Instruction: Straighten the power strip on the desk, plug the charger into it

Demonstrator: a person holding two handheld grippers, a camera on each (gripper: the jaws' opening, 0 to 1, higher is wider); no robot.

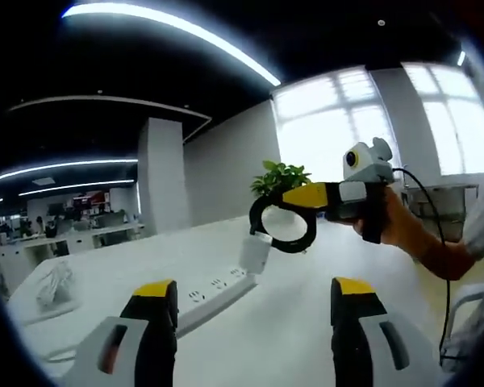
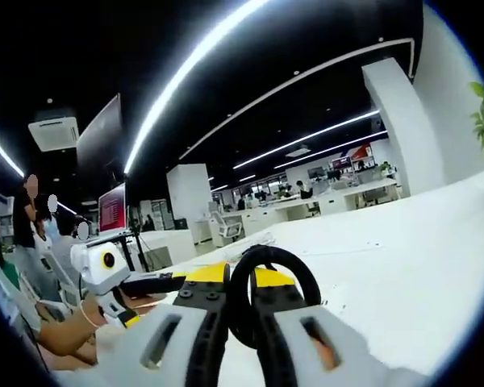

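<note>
Left gripper view: white desk (image 1: 306,322), jaws wide apart, empty; right gripper's (image 1: 266,236) jaws clamping the charger (image 1: 256,253).

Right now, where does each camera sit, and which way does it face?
Left gripper view: rides the left gripper, jaws apart, low over the desk, facing the power strip, the charger plugged in, a plant and windows; the right gripper and a hand enter from the right.
Right gripper view: rides the right gripper, jaws shut, facing the office; the left gripper and a hand show at left.
Shared: desk, each other's gripper.
</note>
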